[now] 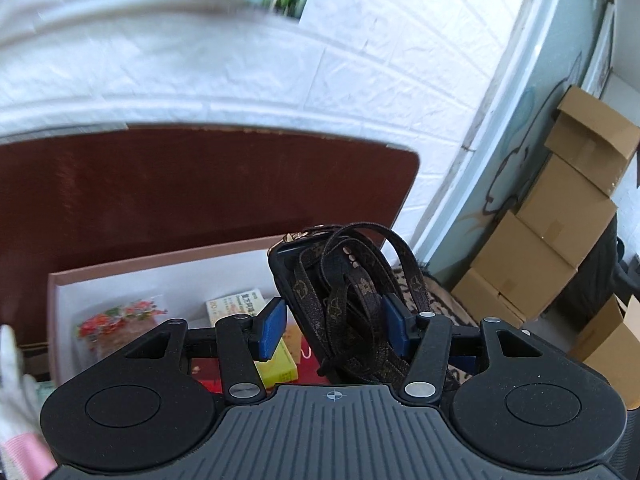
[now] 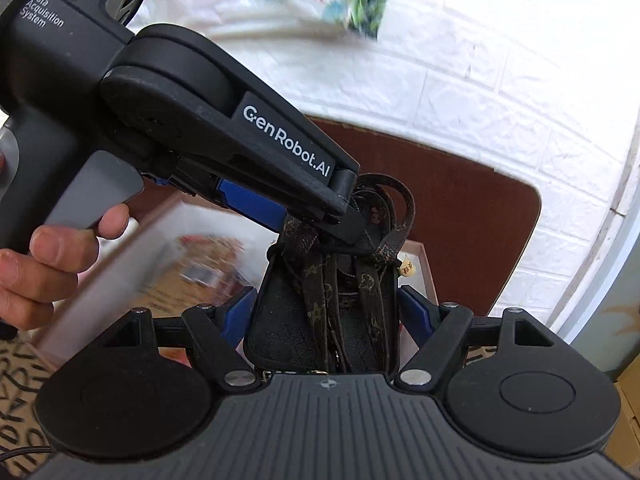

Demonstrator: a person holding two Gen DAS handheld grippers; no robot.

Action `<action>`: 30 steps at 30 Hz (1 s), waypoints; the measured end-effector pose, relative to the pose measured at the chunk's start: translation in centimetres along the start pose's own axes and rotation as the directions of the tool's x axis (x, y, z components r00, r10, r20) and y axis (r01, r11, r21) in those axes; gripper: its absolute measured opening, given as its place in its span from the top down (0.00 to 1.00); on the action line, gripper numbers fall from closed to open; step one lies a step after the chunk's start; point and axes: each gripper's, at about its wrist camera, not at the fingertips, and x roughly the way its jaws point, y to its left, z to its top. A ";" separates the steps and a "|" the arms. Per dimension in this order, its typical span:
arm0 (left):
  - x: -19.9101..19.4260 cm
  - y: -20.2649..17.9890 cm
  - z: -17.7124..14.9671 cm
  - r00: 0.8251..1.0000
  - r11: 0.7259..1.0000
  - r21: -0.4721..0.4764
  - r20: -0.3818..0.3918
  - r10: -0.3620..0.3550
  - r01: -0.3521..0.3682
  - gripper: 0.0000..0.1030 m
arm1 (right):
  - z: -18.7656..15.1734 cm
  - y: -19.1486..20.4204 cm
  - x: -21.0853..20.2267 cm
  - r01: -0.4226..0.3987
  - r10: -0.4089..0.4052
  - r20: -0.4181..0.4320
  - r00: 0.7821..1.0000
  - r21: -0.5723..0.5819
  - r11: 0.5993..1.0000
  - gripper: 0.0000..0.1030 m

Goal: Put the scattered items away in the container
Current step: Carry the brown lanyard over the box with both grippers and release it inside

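A black phone case wrapped in a brown patterned strap (image 1: 344, 300) stands tilted above the open pink box (image 1: 160, 264). My left gripper (image 1: 334, 328) has its blue pads wide apart, with the right pad against the strap bundle and the left pad clear of it. In the right wrist view my right gripper (image 2: 326, 312) is shut on the phone case (image 2: 280, 328), with blue pads on both sides. The left gripper (image 2: 316, 216) reaches in from the upper left, its tips at the strap (image 2: 396, 220) on the case's top end.
The pink box (image 2: 420, 264) holds a yellow packet (image 1: 276, 364), a small printed carton (image 1: 236, 304) and a flowery package (image 1: 120, 320). It sits on a dark red-brown table (image 1: 200, 184) by a white brick wall. Cardboard boxes (image 1: 552, 240) are stacked at the right.
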 end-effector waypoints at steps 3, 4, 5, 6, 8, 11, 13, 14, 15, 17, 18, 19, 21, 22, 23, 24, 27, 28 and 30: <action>2.5 1.0 0.1 1.000 1.000 -0.023 -0.026 -0.013 0.012 0.47 | -0.4 -0.9 2.2 -0.008 0.008 -0.040 0.999 -0.004 1.000 0.23; 3.2 1.3 0.1 0.999 0.999 -0.029 -0.035 -0.018 0.017 0.47 | -0.6 -1.1 2.8 -0.011 0.010 -0.054 0.998 -0.007 1.000 0.23; 3.9 1.6 0.1 0.999 0.999 -0.033 -0.043 -0.024 0.022 0.47 | -0.7 -1.4 3.6 -0.012 0.011 -0.066 0.998 -0.011 1.000 0.23; 4.5 1.9 0.2 0.998 0.999 -0.037 -0.050 -0.028 0.026 0.47 | -0.8 -1.7 4.2 -0.014 0.013 -0.075 0.997 -0.016 1.000 0.23; 5.7 2.3 0.2 0.997 0.999 -0.041 -0.064 -0.034 0.031 0.47 | -1.1 -2.1 5.4 -0.018 0.016 -0.098 0.995 -0.021 1.000 0.23; 7.0 2.6 0.4 0.997 0.999 -0.031 -0.076 -0.032 0.030 0.47 | -1.3 -2.3 6.9 -0.015 0.011 -0.122 0.992 -0.034 0.999 0.23; 7.6 2.8 0.6 0.997 0.999 -0.027 -0.078 -0.028 0.026 0.46 | -1.4 -2.4 7.8 -0.011 0.006 -0.133 0.991 -0.037 0.999 0.23; 7.9 2.9 0.6 0.997 0.999 -0.024 -0.077 -0.027 0.025 0.44 | -1.4 -2.4 8.2 -0.009 0.005 -0.138 0.990 -0.034 0.999 0.23; 8.0 2.9 0.6 0.997 0.999 -0.022 -0.078 -0.028 0.027 0.33 | -1.4 -2.4 8.6 -0.008 0.003 -0.149 0.989 -0.030 1.000 0.23; 8.1 2.9 0.6 0.996 0.999 -0.018 -0.080 -0.031 0.029 0.18 | -1.3 -2.5 8.8 -0.006 0.003 -0.156 0.988 -0.020 1.000 0.22; 7.8 3.0 0.4 0.996 0.999 -0.019 -0.076 -0.037 0.036 0.06 | -1.4 -2.4 8.5 -0.004 0.001 -0.138 0.990 -0.017 1.000 0.20; 7.3 3.1 0.2 0.997 0.999 -0.027 -0.061 -0.043 0.042 0.00 | -1.4 -2.4 8.3 0.004 -0.007 -0.127 0.992 -0.020 1.000 0.15; 6.2 3.1 -0.2 0.999 0.999 -0.029 -0.031 -0.040 0.039 0.00 | -1.6 -2.1 7.9 0.016 -0.019 -0.118 0.993 -0.021 1.000 0.14; 5.9 2.9 -0.3 0.999 0.999 -0.013 -0.031 -0.034 0.034 0.00 | -1.8 -2.0 7.7 0.015 -0.017 -0.119 0.993 -0.017 1.000 0.13; 5.7 2.6 -0.4 0.999 1.000 0.007 -0.036 -0.027 0.027 0.00 | -1.8 -1.9 7.8 0.010 -0.011 -0.122 0.993 -0.012 1.000 0.10; 5.5 2.3 -0.5 0.999 1.000 0.024 -0.042 -0.015 0.016 0.00 | -2.0 -1.8 7.6 0.004 -0.005 -0.125 0.992 -0.007 1.000 0.08; 5.0 1.9 -1.1 0.999 0.999 0.049 -0.047 0.015 -0.013 0.00 | -2.2 -2.1 7.1 0.004 -0.004 -0.124 0.992 0.004 1.000 0.07; 4.9 1.8 -1.4 0.999 0.998 0.053 -0.050 0.019 -0.016 0.00 | -2.3 -2.2 7.0 0.006 -0.005 -0.125 0.992 0.010 1.000 0.06; 4.6 1.6 -1.8 0.998 0.998 0.061 -0.060 0.028 -0.024 0.00 | -1.8 -2.3 6.2 0.006 -0.002 -0.130 0.991 0.028 1.000 0.04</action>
